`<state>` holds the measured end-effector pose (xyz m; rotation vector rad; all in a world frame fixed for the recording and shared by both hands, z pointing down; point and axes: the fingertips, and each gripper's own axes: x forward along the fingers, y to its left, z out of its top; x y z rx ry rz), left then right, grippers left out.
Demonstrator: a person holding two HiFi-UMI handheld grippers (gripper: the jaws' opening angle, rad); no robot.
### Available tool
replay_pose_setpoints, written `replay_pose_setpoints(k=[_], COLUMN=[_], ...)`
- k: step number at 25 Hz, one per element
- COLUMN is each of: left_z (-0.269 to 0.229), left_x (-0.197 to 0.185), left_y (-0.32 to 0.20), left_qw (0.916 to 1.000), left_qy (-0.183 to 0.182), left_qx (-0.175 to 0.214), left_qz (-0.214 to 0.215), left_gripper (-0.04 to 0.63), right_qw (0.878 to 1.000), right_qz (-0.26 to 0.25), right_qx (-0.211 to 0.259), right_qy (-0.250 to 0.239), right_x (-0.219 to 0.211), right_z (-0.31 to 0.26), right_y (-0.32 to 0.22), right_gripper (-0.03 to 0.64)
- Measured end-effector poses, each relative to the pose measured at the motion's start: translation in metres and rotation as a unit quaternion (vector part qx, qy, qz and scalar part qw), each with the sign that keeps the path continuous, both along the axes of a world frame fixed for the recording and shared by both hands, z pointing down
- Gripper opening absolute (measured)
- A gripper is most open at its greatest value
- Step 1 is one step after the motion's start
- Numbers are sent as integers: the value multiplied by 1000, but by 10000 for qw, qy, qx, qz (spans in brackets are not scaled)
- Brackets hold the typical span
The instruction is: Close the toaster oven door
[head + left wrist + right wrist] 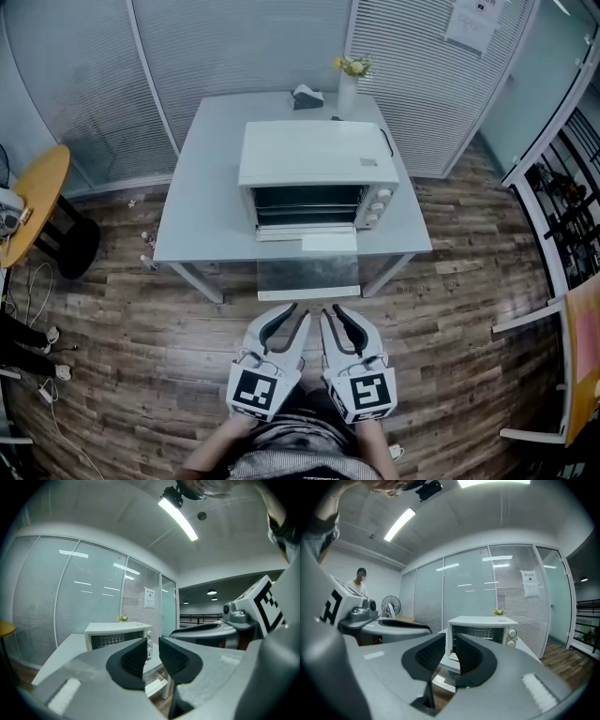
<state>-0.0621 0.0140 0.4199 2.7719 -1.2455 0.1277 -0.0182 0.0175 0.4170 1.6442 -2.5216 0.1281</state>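
Progress: not started, as far as I can see. The clear glass door with a white handle bar [308, 278] on the white boxy metal toaster oven [317, 155] is fully open, cavity and rack exposed.
Left to do: reach the door and swing it up until shut.
Oven place: middle of the grey rectangular bench [202, 197], front facing me.
Door pose: dropped about level, sticking out past the bench's front edge toward me; long axis left-right, along that edge.
My left claw [292, 315]: released, jaws slightly apart, nothing between, short of the door.
My right claw [333, 313]: also released and empty, just beside the left.
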Motion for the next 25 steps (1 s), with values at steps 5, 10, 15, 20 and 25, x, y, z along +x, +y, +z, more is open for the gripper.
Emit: replay_pose_setpoints(k=[5, 10, 15, 20, 25], left_z=[5, 8, 11, 9, 11], left_x=[-4, -6, -1, 10, 19], left_y=[-5, -11, -24, -46, -67], left_qw=[10000, 9998, 9996, 9992, 9989], left_qy=[-87, 3, -83, -54, -181], left_qx=[-8, -155, -138, -185, -126], left_qz=[46, -122, -233, -364, -413], left_gripper=[69, 69, 69, 69, 69], right_qw=[10000, 9999, 9996, 9988, 9973], right_qz=[16, -61, -223, -432, -651], right_qx=[-77, -142, -190, -211, -326], right_qy=[23, 25, 16, 35, 120], right_x=[-3, -2, 2, 7, 12], right_z=[4, 8, 11, 8, 13], right_y=[-5, -12, -26, -51, -72], right_gripper=[71, 71, 71, 71, 71])
